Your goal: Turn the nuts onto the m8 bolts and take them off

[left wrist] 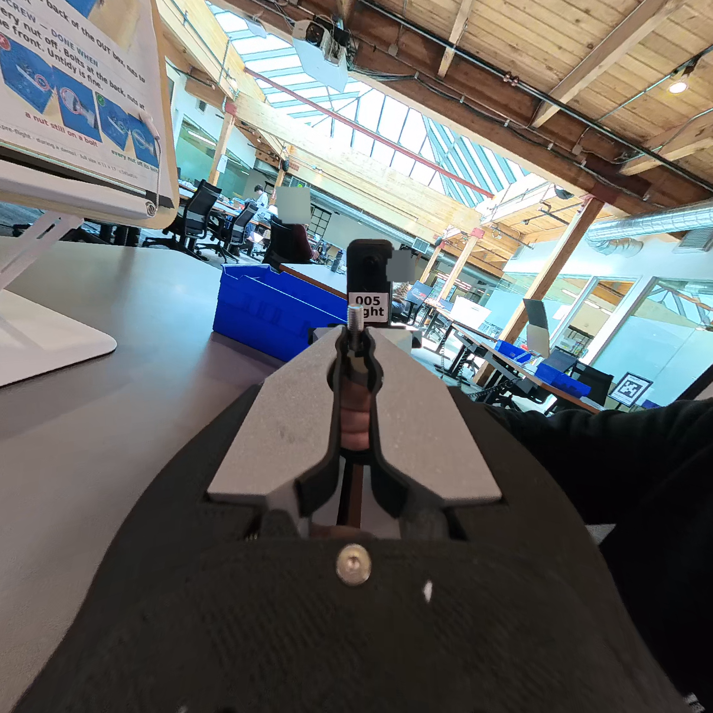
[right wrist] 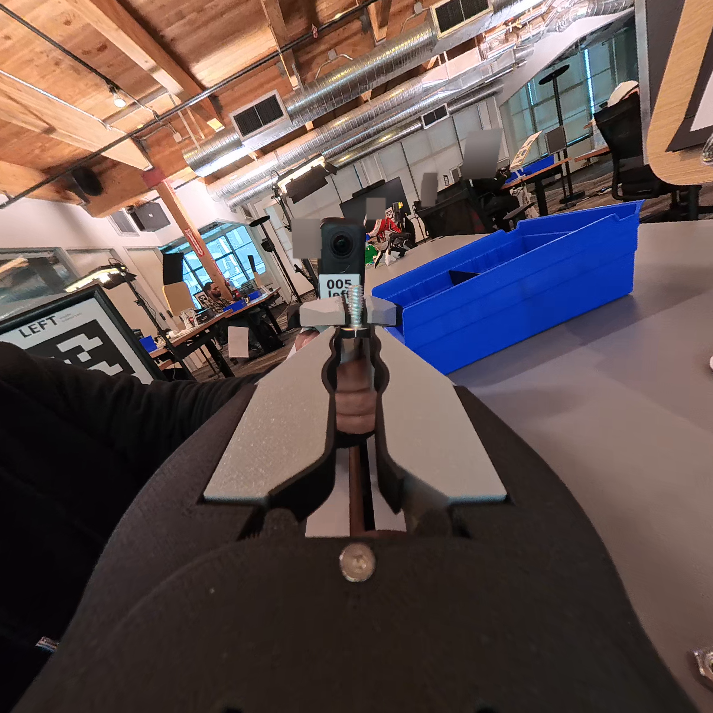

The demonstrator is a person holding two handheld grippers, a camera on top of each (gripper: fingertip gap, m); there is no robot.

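My left gripper (left wrist: pixel 353 337) is shut on an M8 bolt (left wrist: pixel 354 317); its threaded end sticks up past the fingertips. My right gripper (right wrist: pixel 355 333) faces it, tip to tip, and is shut on a silver nut (right wrist: pixel 355 327) at the foot of the bolt's thread (right wrist: pixel 355 306). The left gripper's grey fingers (right wrist: pixel 318 312) flank the bolt in the right wrist view. The right gripper's body (left wrist: pixel 368 277) stands just behind the bolt in the left wrist view. Both are held above the grey table (left wrist: pixel 135 308). How far the nut sits on the thread is hidden.
A blue bin (left wrist: pixel 270 308) stands on the table behind the grippers, also in the right wrist view (right wrist: pixel 501 285). An instruction board on a white stand (left wrist: pixel 77 115) is at the left. A loose metal part (right wrist: pixel 704 659) lies at the table's right. A dark sleeve (left wrist: pixel 617 482) shows. The tips of both grippers are at nearly the same place.
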